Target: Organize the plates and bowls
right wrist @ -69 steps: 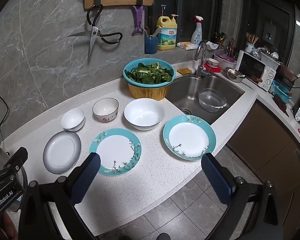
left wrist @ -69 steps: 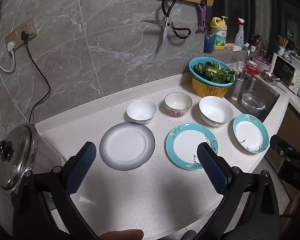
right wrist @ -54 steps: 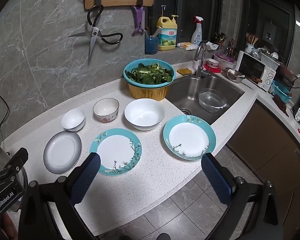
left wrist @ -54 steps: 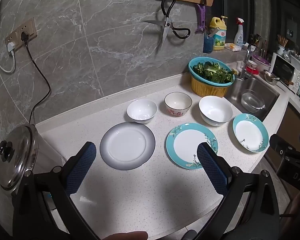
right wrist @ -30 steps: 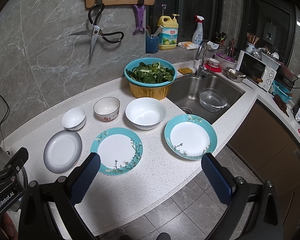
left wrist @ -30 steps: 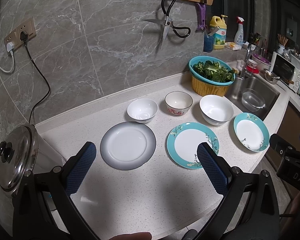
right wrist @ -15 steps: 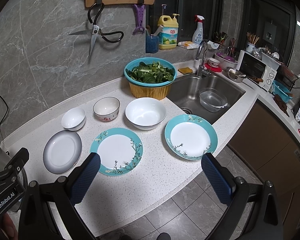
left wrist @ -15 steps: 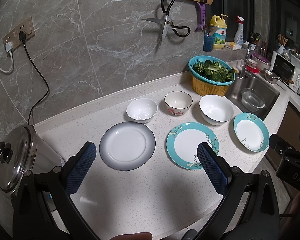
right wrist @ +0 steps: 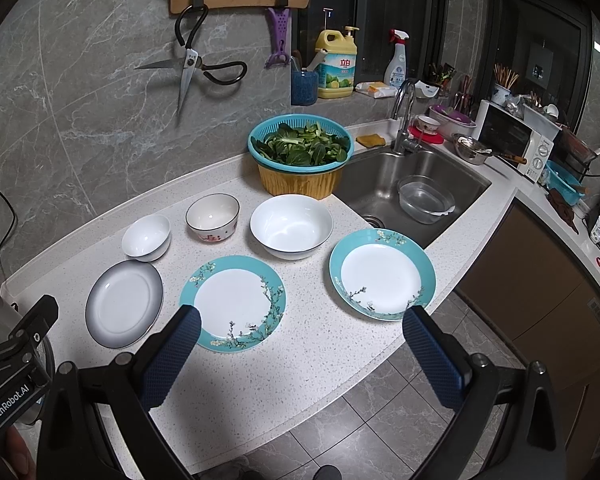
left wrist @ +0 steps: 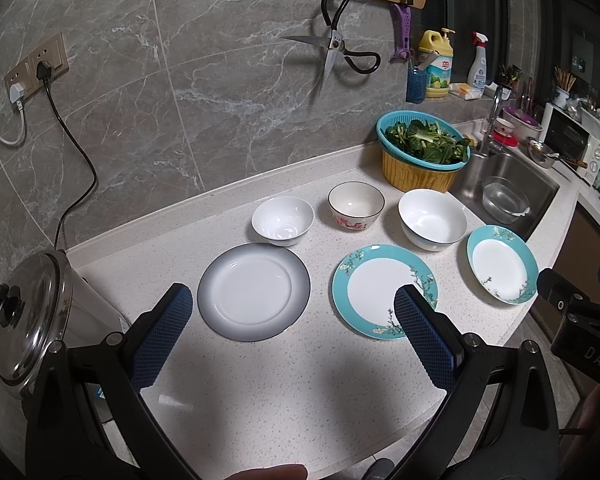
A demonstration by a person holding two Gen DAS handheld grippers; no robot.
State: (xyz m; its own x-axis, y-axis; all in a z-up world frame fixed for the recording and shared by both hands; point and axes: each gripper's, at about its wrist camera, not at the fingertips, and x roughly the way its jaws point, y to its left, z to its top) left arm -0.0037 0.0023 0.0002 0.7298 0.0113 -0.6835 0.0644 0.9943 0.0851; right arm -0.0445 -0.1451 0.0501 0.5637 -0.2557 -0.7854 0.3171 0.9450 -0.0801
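Plates and bowls lie in two rows on a speckled white countertop point(left wrist: 300, 392). Front row, left to right: a round glossy plate with a grey shaded rim point(left wrist: 254, 291), a teal-rimmed plate with blossom sprigs point(left wrist: 384, 290), and a second, deeper teal-rimmed plate point(right wrist: 382, 273) near the counter's front edge, just beside the sink point(right wrist: 420, 184). Back row: a small plain white bowl point(left wrist: 283, 220) whose base meets the grey plate's far rim, a dark-rimmed bowl with red flower print point(left wrist: 356, 205), and a larger smooth white bowl point(left wrist: 433, 219). All pieces sit upright and unstacked, with narrow gaps between neighbours. The left gripper point(left wrist: 294, 334) hovers above the near counter, jaws spread wide and empty, its textured blue pads framing the grey plate and the middle teal plate. The right gripper point(right wrist: 302, 354) hangs near the counter's front edge, likewise wide apart and holding nothing. Bare counter lies between the front row and the near edge. A teal colander of leafy greens point(right wrist: 300, 146) sits on a yellow basin behind the large bowl; a lidded steel pot point(left wrist: 24, 320) stands at the far left.
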